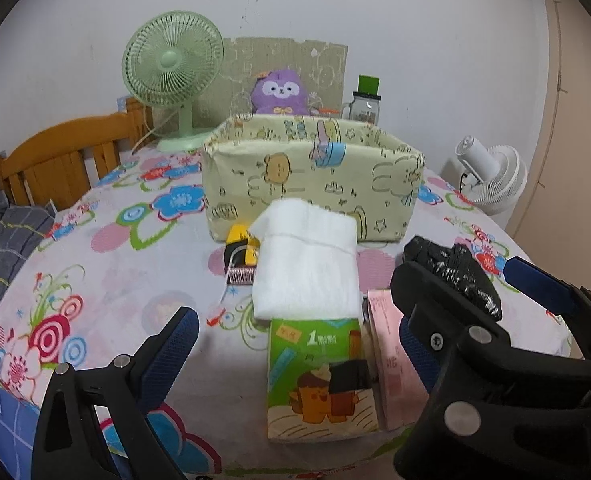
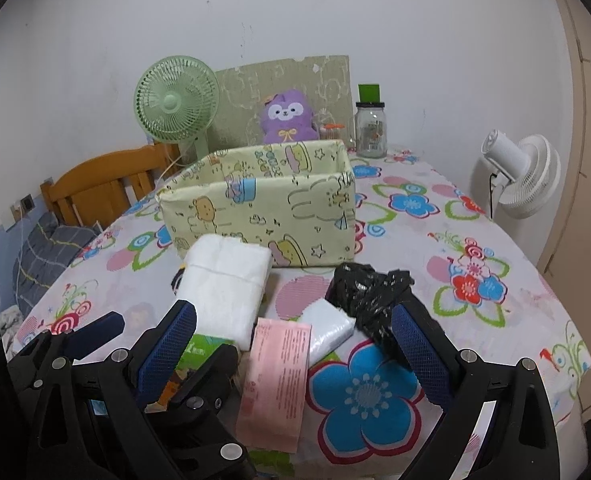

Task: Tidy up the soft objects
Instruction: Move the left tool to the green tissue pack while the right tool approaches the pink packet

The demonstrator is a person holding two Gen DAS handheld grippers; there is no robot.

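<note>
Both grippers are wide open, holding nothing. The left gripper (image 1: 291, 340) straddles the green tissue pack (image 1: 320, 376), and the right gripper (image 2: 295, 336) hangs over the pink pack (image 2: 277, 380), with the crinkly black bag (image 2: 369, 300) by its right finger. The fluffy white towel (image 1: 305, 260) lies on the tissue pack, just before the empty yellow fabric bin (image 1: 311, 172). I'd pinch the towel mid-fold, since it's floppy and will sag.
</note>
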